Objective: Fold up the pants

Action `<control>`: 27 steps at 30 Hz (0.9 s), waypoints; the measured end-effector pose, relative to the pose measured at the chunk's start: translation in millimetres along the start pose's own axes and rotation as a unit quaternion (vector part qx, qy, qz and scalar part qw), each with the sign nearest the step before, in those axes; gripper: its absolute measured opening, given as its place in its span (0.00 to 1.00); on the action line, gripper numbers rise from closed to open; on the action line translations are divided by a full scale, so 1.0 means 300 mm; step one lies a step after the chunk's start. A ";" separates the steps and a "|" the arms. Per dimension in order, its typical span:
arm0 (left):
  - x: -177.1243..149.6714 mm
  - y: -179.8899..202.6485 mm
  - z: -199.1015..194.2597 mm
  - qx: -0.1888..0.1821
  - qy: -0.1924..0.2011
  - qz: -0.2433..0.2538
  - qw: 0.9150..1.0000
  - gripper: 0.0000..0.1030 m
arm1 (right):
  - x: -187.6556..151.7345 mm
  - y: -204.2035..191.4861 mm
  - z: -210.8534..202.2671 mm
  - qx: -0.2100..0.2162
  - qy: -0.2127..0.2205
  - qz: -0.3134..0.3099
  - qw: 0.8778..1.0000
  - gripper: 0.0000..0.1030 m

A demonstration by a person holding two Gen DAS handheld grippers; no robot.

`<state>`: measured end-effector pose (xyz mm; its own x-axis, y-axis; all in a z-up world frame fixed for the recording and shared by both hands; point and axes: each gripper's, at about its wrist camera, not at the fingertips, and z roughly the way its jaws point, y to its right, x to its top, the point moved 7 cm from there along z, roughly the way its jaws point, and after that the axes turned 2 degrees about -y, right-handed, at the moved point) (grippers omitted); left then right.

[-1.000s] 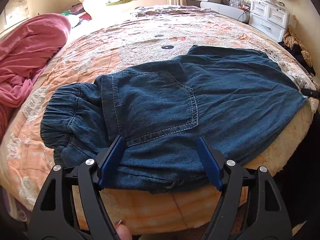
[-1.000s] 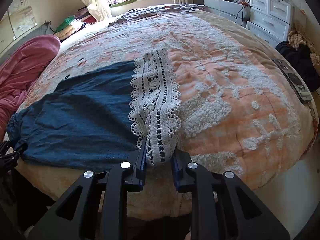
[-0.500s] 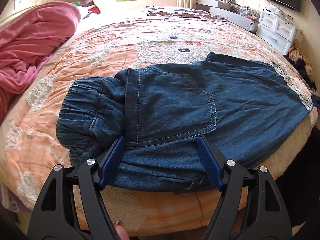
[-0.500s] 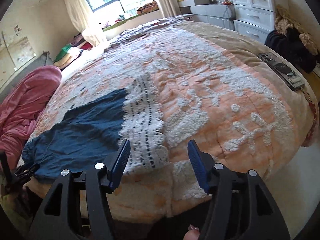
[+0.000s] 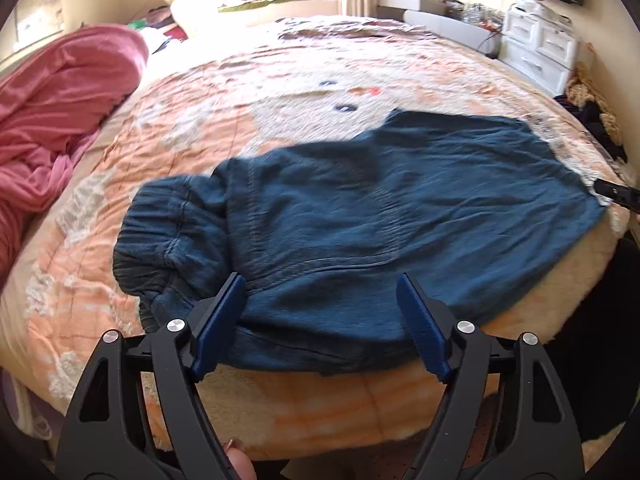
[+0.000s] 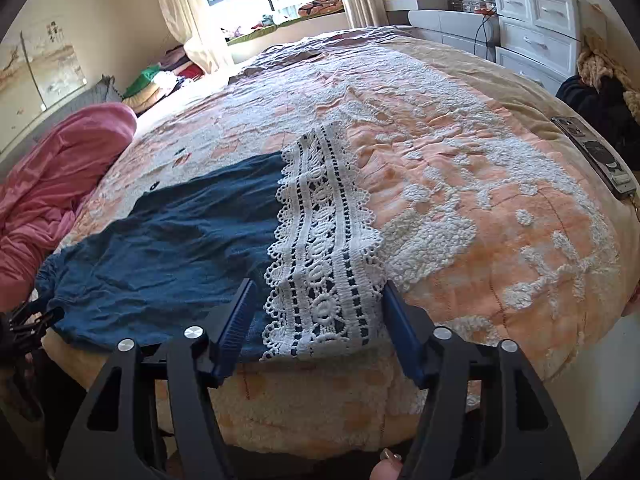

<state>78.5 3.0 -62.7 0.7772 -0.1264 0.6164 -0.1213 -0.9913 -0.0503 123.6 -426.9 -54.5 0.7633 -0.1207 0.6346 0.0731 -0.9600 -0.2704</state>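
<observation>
Dark blue denim pants (image 5: 360, 216) lie flat along the near edge of the bed, elastic waistband (image 5: 160, 232) to the left, white lace hem (image 6: 320, 248) to the right. My left gripper (image 5: 320, 320) is open, its blue pads (image 5: 224, 320) straddling the near edge of the pants by the waist. My right gripper (image 6: 316, 324) is open, its pads (image 6: 400, 332) either side of the lace hem at the bed's edge. The pants also show in the right wrist view (image 6: 172, 248). Neither gripper holds cloth.
The pants rest on an orange and white bedspread (image 6: 480, 200). A pink blanket (image 5: 60, 112) is heaped at the left. A remote control (image 6: 596, 156) lies at the bed's right edge. White drawers (image 6: 536, 40) and dark clothes (image 6: 600, 100) stand to the right.
My right gripper opened and let go of the lace hem, which now lies flat; it drew back, then returned around the hem. My left gripper stayed open and shifted slightly over the waist.
</observation>
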 end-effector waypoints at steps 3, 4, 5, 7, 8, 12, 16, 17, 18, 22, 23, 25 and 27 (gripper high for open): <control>0.041 0.066 -0.047 -0.011 0.012 0.025 1.000 0.72 | 0.013 0.011 -0.037 0.012 0.014 0.012 1.000 0.70; 0.059 0.088 -0.062 -0.014 0.021 0.032 0.999 0.73 | 0.017 0.012 -0.048 0.013 0.018 0.012 1.000 0.73; 0.076 0.112 -0.072 -0.020 0.026 0.035 0.999 0.76 | 0.021 0.013 -0.058 0.013 0.023 0.011 1.000 0.76; 0.117 0.163 -0.088 -0.041 0.037 0.037 0.998 0.79 | 0.027 0.018 -0.077 0.008 0.033 0.007 0.999 0.79; 0.138 0.188 -0.090 -0.054 0.038 0.040 0.997 0.81 | 0.029 0.020 -0.083 0.006 0.035 0.006 0.999 0.82; 0.227 0.307 -0.074 -0.062 0.043 0.070 0.995 0.86 | 0.029 0.033 -0.102 0.004 0.041 0.011 0.999 0.84; 0.322 0.439 -0.028 -0.093 0.041 0.100 0.990 0.88 | 0.021 0.080 -0.117 -0.006 0.046 0.036 0.998 0.85; 0.350 0.479 -0.013 -0.100 0.041 0.110 0.988 0.89 | 0.015 0.090 -0.121 -0.004 0.047 0.045 0.998 0.85; 0.374 0.513 0.003 -0.109 0.041 0.117 0.986 0.89 | 0.012 0.099 -0.123 -0.001 0.047 0.052 0.998 0.86; 0.472 0.657 0.095 -0.153 0.028 0.134 0.979 0.90 | -0.011 0.101 -0.117 0.002 0.047 0.062 0.997 0.86; 0.493 0.688 0.122 -0.159 0.025 0.137 0.977 0.90 | -0.015 0.096 -0.112 0.004 0.047 0.065 0.997 0.86; 0.530 0.743 0.180 -0.164 0.014 0.146 0.976 0.90 | -0.025 0.076 -0.095 0.017 0.045 0.069 0.996 0.86; 0.565 0.791 0.236 -0.167 0.006 0.155 0.974 0.90 | -0.032 0.059 -0.076 0.027 0.039 0.077 0.996 0.86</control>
<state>225.1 -256.2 -25.7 0.6648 -0.4155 0.6208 -0.5444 -0.8386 0.0218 102.9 -448.4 -49.0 0.7158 -0.2866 0.6368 -0.0049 -0.9139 -0.4058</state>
